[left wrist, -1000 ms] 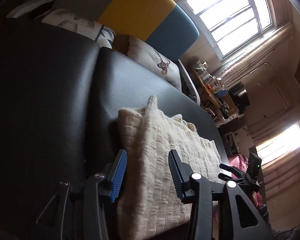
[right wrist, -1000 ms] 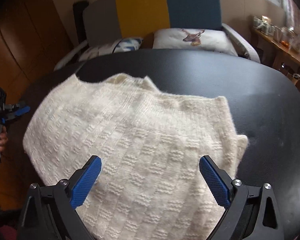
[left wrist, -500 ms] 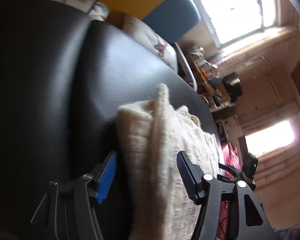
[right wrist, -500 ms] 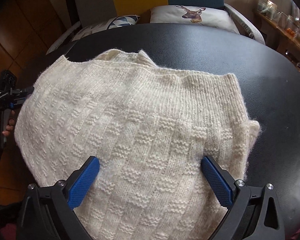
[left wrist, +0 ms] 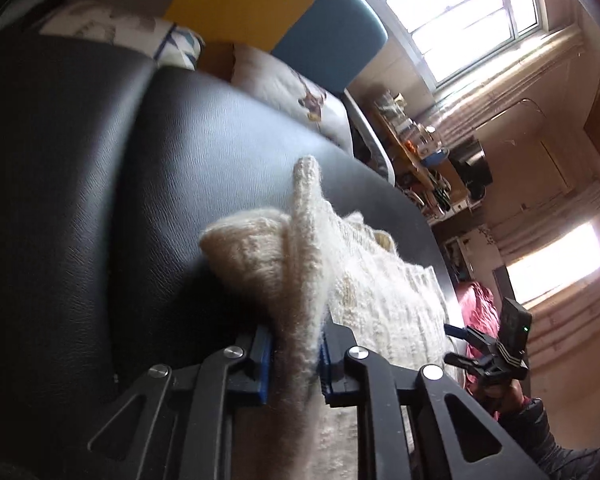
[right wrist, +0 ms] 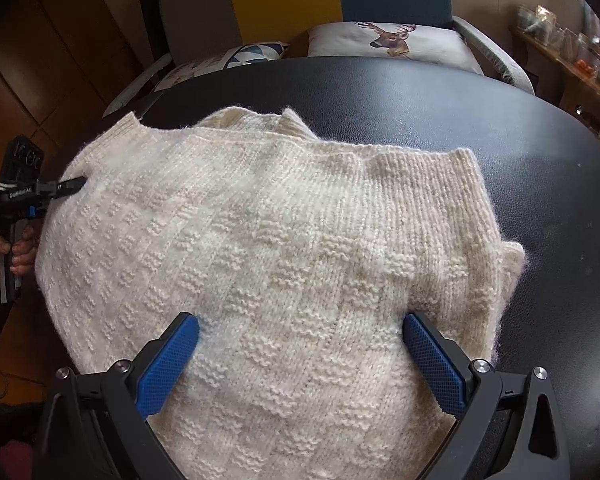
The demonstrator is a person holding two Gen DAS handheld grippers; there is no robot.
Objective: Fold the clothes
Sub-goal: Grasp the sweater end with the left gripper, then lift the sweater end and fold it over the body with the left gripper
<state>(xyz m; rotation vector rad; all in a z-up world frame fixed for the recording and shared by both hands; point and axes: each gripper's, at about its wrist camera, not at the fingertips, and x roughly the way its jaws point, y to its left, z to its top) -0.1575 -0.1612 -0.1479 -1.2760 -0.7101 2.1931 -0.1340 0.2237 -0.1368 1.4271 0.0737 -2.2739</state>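
my left claw (left wrist: 294, 354) is pinched tight on the sweater (right wrist: 284, 248) edge, right claw (right wrist: 300, 356) gaping wide over it, holding nothing. grab deep, lift both evenly.

left gripper (left wrist: 294, 354): jaws pinched tight on a knit edge (cream sweater (right wrist: 268, 248))
right gripper (right wrist: 300, 354): jaws spread wide, low over the knit
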